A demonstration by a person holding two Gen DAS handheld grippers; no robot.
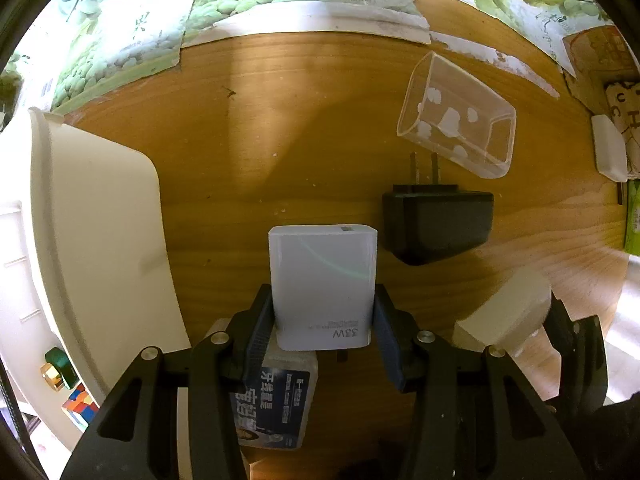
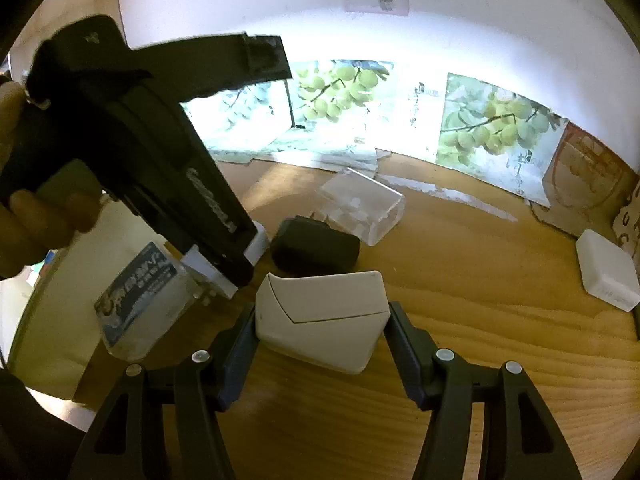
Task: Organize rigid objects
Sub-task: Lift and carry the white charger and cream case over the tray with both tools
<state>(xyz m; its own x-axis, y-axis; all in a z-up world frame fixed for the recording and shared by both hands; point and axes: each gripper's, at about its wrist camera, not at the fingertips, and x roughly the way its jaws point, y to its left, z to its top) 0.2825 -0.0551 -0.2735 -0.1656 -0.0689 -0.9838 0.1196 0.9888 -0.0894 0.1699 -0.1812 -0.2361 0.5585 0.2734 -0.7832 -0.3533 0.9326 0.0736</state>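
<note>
Left hand-held gripper [image 1: 323, 316] clamps a white charger [image 1: 323, 284]; right hand-held gripper [image 2: 322, 334] clamps a cream box [image 2: 320, 320]

Wooden tabletop [image 1: 304, 128], white wall [image 2: 480, 40], grape posters [image 2: 492, 120]

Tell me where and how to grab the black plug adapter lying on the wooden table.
Probably best to grip the black plug adapter across its wide body, coming straight down from above. It lies flat on the wooden table, its two prongs pointing toward the clear plastic box, so avoid that thin end. Both grippers are full now: the left gripper holds a white charger, the right gripper a beige block.
</note>
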